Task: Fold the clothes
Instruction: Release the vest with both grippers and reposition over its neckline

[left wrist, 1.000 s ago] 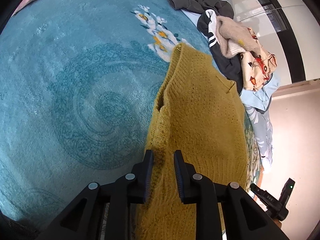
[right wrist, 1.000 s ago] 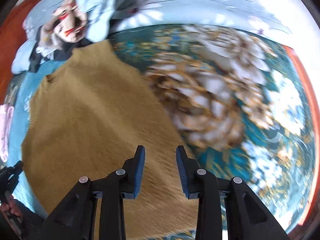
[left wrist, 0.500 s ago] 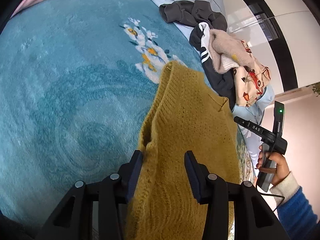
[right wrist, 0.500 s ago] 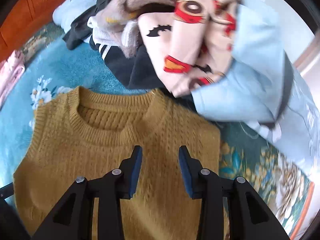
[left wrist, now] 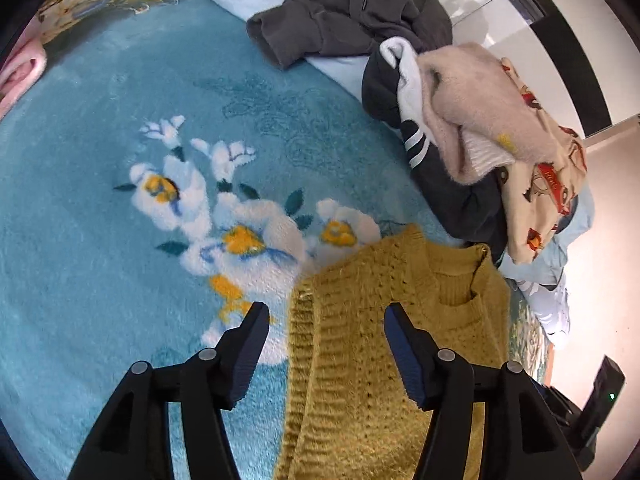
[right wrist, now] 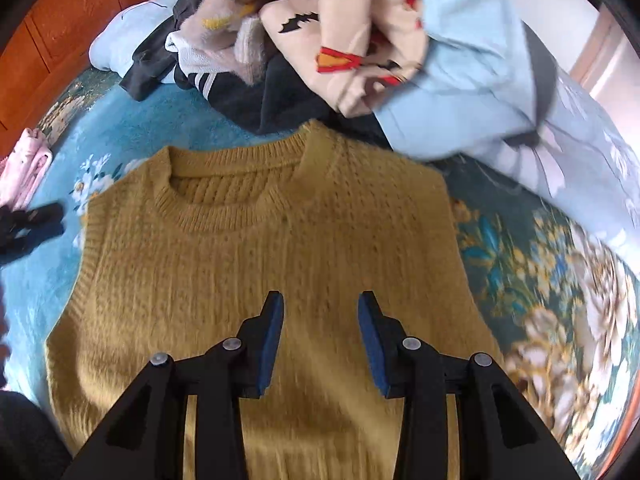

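Note:
A mustard-yellow knit sleeveless sweater (right wrist: 272, 248) lies flat on the blue floral blanket (left wrist: 100, 220), neckline toward the clothes pile. In the left wrist view the sweater (left wrist: 384, 344) shows its left shoulder and armhole edge. My left gripper (left wrist: 326, 316) is open and empty, with its jaws on either side of that shoulder edge, just above it. My right gripper (right wrist: 320, 308) is open and empty, hovering over the middle of the sweater's chest.
A pile of unfolded clothes (right wrist: 304, 28) lies beyond the neckline: dark striped garment, beige fleece (left wrist: 472, 112), printed cream fabric, light blue cloth (right wrist: 472, 92). A grey garment (left wrist: 344, 12) lies farther back. Pink clothing (right wrist: 24, 160) sits at the left.
My left gripper has opened wide and moved up along the sweater's left edge to the shoulder. My right gripper swung from the hem side to over the chest, staying open.

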Demonstrator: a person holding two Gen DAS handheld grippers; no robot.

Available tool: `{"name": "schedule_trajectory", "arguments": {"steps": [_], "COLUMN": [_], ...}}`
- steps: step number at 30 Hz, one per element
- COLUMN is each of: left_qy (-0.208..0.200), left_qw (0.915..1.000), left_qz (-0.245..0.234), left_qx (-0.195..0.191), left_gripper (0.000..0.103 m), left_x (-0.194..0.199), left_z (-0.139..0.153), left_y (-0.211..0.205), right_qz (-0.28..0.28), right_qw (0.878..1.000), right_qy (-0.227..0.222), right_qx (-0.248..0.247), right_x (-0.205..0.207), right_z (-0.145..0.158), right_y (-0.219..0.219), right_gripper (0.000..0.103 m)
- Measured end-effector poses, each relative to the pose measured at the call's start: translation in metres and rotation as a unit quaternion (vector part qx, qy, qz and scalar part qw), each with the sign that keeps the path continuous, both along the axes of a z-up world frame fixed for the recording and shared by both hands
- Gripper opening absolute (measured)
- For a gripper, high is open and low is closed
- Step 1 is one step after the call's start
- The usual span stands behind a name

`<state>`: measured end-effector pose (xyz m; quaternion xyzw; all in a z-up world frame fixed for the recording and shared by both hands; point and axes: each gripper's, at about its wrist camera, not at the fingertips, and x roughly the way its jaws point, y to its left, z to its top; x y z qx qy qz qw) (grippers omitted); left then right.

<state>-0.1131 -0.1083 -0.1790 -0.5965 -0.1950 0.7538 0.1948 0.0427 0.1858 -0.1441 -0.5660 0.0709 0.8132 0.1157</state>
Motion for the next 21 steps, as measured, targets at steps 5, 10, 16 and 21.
{"name": "schedule_trajectory", "arguments": {"steps": [5,10,16,21], "left_qy": [-0.014,-0.017,0.11,0.141], "left_qw": [0.9993,0.9992,0.9882,0.983], "left_qz": [-0.033,-0.037,-0.107,-0.115], "left_qx": [-0.013,-0.006,-0.011,0.024], "left_gripper": [0.062,0.008,0.007,0.007], "left_x": [-0.007,-0.002,0.047,0.085], "left_z": [-0.016,-0.006,0.057,0.086], "left_y": [0.02,0.02,0.039,0.04], "right_qz": [-0.028,-0.058,-0.072,-0.081], "right_qw": [0.999,0.998,0.997,0.992], "right_qy": [-0.02,-0.013,0.009,0.052], "right_qx": [-0.002,-0.02,-0.036,-0.078], "right_x": [0.034,0.041,0.041,0.021], "right_z": [0.008,0.014,0.023,0.035], "right_y": [0.007,0.017,0.022,0.031], "right_gripper": [0.041,0.041,0.041,0.041]}}
